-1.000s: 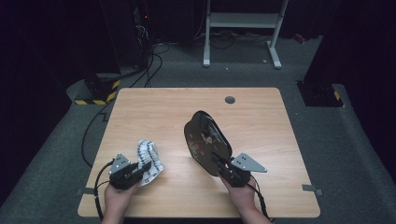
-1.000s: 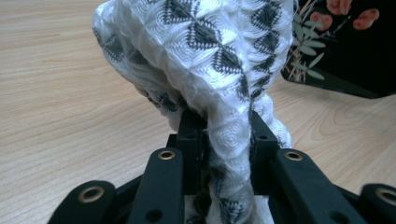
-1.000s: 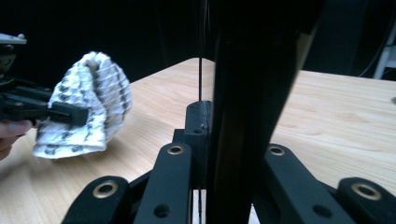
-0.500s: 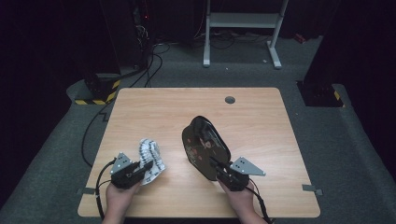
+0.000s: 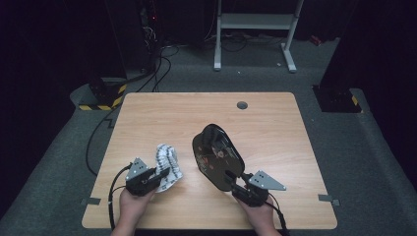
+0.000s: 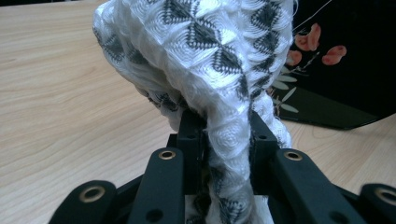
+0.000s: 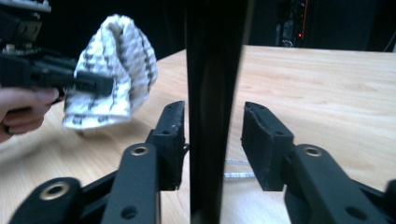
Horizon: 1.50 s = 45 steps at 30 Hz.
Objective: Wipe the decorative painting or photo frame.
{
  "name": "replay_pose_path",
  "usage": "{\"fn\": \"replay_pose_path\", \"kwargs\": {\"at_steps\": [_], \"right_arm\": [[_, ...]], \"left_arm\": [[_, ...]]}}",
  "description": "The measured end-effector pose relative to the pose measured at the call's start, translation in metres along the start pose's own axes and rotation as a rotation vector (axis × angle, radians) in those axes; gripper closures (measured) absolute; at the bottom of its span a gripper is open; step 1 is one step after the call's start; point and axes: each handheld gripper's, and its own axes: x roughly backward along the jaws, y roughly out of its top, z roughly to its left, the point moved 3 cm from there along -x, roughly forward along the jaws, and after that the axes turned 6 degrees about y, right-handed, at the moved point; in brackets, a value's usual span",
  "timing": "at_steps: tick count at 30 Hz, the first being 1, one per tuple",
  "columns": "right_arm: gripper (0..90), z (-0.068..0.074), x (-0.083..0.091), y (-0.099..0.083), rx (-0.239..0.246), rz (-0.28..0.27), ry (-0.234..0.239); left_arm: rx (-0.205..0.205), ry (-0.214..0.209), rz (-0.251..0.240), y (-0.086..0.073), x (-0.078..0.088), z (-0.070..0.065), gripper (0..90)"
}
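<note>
The cloth (image 6: 205,70) is white with dark marks, and the left gripper (image 5: 156,176) pinches it tight, holding it up over the near left part of the table (image 5: 147,118). Just to its right lies a black bag (image 5: 216,157) with flowers on it. The right gripper (image 7: 212,140) has just been opening its jaws. The bag's edge stands between them, and the right pad is off it.

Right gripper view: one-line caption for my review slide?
Right tool open around a black panel's edge; behind, left tool grips a patterned cloth.
</note>
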Motion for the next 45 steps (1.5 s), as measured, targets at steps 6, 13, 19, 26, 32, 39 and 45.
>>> {"fn": "replay_pose_path", "kwargs": {"at_steps": [6,13,19,26,32,39,45], "right_arm": [[62.9,0.003,0.006,-0.008,0.017,0.018,0.003],[65.5,0.004,0.003,-0.013,0.000,0.029,0.006],[68.4,0.002,0.001,-0.013,-0.001,0.028,0.012],[73.0,0.002,0.003,-0.008,0.004,0.001,0.005],[78.7,0.007,0.000,-0.005,0.020,0.022,-0.033],[78.6,0.011,-0.001,-0.006,0.041,0.035,-0.029],[78.6,0.009,-0.001,-0.007,0.021,0.036,-0.016]], "left_arm": [[-0.013,-0.008,-0.002,0.004,-0.007,-0.004,72.6],[-0.015,-0.004,-0.006,0.006,-0.009,-0.005,72.6],[-0.007,0.001,-0.007,0.006,-0.007,-0.005,72.6],[-0.014,0.003,-0.040,0.030,-0.007,-0.014,73.6],[-0.062,0.011,-0.054,0.059,-0.015,-0.025,73.8],[-0.108,0.005,-0.055,0.089,-0.025,-0.038,74.1],[-0.162,-0.042,-0.065,0.108,-0.031,-0.062,74.7]]}}
